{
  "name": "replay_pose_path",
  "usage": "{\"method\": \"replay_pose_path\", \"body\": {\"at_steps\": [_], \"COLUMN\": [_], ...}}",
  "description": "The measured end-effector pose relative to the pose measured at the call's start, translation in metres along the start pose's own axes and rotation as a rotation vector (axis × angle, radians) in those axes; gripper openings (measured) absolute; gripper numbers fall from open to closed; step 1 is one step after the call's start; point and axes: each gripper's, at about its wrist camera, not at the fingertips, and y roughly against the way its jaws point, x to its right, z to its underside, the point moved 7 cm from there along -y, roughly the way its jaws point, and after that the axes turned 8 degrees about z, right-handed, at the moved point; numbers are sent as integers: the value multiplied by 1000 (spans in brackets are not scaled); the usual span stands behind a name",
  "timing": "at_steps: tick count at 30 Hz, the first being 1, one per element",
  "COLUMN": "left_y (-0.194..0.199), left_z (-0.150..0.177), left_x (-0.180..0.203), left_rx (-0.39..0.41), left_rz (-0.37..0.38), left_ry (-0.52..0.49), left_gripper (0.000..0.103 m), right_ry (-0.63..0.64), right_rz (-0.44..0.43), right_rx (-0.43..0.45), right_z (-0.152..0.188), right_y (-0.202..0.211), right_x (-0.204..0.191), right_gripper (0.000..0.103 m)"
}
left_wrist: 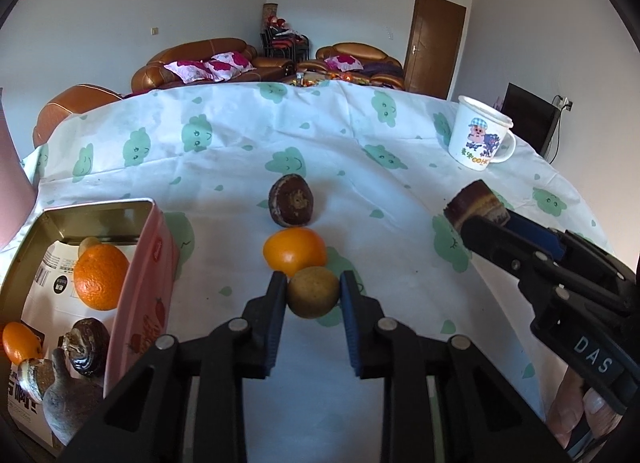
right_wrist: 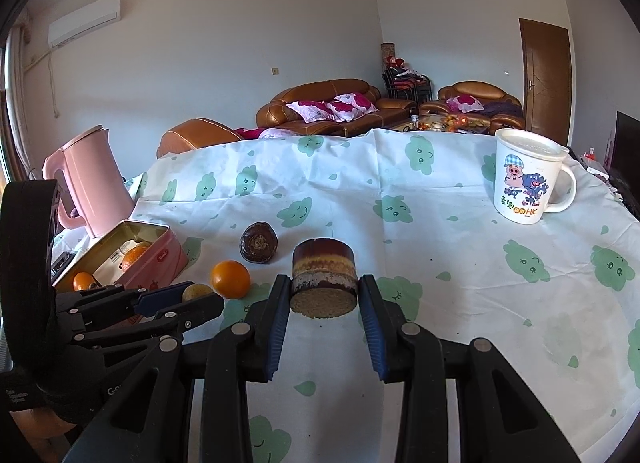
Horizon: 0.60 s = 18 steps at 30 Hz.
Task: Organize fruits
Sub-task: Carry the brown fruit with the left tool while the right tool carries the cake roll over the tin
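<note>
Nearest the lens, the left gripper (left_wrist: 313, 292) is clamped on a small yellow-brown fruit (left_wrist: 313, 292) resting on the tabletop, touching an orange (left_wrist: 294, 251), presumably to carry it to the pink tin (left_wrist: 140, 283) at the left edge. That tin holds oranges and brown fruits. Off to the right, the right gripper (right_wrist: 324, 292) grips a cut brown fruit piece (right_wrist: 324, 279), held ready.
</note>
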Motion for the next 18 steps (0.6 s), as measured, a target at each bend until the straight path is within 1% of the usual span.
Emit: {"method": "replay_pose_path", "body": {"at_steps": [9,18], "left_y": [12,24], "left_z": [-4,-6], "left_x": [-2,-2], "left_rx": [65,125], "left_rz": [-30,-47], "left_ry": [-3,-11], "left_gripper": [28,28], "right_ry": [4,3], "right_rz": [-14,-17], "right_rx": [46,70], "right_z": [-2,-4], "right_y": [10,14], "right_x": [-1,-1], "right_gripper": [37,37]}}
